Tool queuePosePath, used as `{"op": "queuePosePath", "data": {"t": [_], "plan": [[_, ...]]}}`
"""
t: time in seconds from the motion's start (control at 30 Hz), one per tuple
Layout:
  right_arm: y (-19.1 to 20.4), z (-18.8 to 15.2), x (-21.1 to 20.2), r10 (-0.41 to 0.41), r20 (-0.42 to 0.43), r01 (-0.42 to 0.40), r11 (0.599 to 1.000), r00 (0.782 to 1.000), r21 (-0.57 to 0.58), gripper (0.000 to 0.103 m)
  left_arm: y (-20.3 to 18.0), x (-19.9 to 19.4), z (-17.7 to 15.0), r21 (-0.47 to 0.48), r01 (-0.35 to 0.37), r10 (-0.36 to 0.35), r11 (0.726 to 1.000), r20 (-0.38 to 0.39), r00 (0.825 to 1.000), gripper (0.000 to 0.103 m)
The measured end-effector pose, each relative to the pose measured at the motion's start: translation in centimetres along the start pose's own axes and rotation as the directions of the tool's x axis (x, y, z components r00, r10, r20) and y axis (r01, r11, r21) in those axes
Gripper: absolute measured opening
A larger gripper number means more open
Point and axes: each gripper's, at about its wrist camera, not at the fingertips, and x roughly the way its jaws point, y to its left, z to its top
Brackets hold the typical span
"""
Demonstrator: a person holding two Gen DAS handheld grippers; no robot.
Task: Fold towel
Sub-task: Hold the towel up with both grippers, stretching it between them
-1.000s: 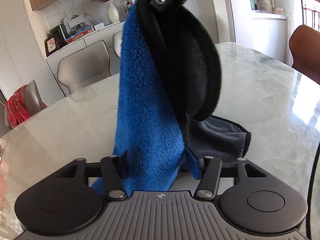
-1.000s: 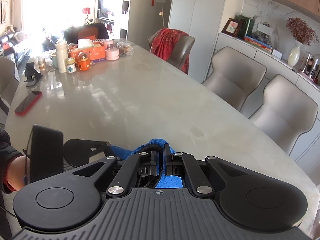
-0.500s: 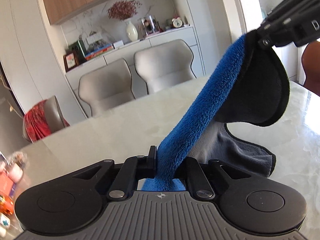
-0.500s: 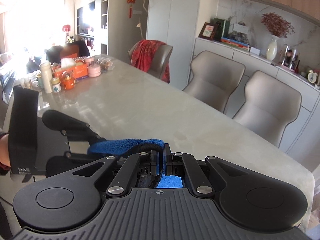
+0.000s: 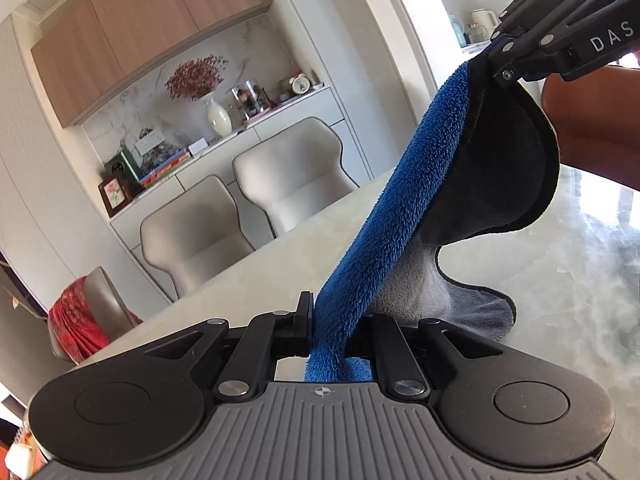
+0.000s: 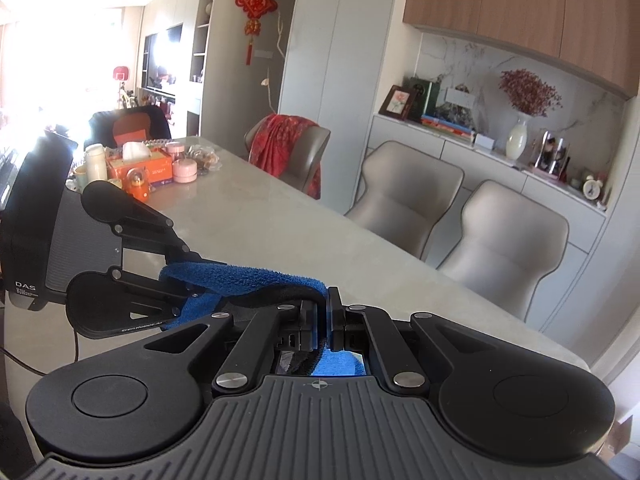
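Observation:
The towel [image 5: 396, 208] is blue on one side and grey on the other, with a dark edge. My left gripper [image 5: 332, 320] is shut on one part of its blue edge. My right gripper [image 6: 323, 320] is shut on another part; it shows at the top right of the left wrist view [image 5: 504, 68]. The towel's edge stretches between the two grippers in the air. Its grey lower part [image 5: 472, 308] rests on the marble table [image 5: 580, 280]. In the right wrist view the towel [image 6: 248, 276] runs left to the left gripper [image 6: 188, 276].
Two beige chairs [image 6: 404, 196] stand along the table's far side, one more with a red cloth [image 6: 284, 148]. Boxes, jars and a bottle [image 6: 140, 164] crowd the table's far left end. A sideboard with a vase [image 6: 516, 140] lines the wall.
The left gripper closed on the towel's blue edge. The two grippers have moved apart, so the towel edge now stretches between them instead of hanging down. Both cameras have tilted upward.

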Motion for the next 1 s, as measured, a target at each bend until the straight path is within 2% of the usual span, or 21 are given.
{"op": "queuePosePath", "data": {"t": [0.4, 0.67, 1.0], "plan": [[3.1, 0.5, -4.3, -0.075, 0.054, 0.074, 0.997, 0.996, 0.018, 0.003, -0.4, -3.7, 0.4, 0.091, 0.021, -0.027, 0.996, 0.06, 0.998, 0.012], [3.9, 1.0, -5.5, -0.102, 0.083, 0.101, 0.995, 0.991, 0.015, 0.003, -0.2, -4.4, 0.3, 0.129, 0.03, -0.039, 0.991, 0.068, 0.997, 0.015], [4.8, 1.6, -7.0, -0.136, 0.119, 0.136, 0.991, 0.984, 0.011, 0.003, 0.2, -5.1, 1.3, 0.18, 0.045, -0.061, 0.983, 0.081, 0.995, 0.013]]}}
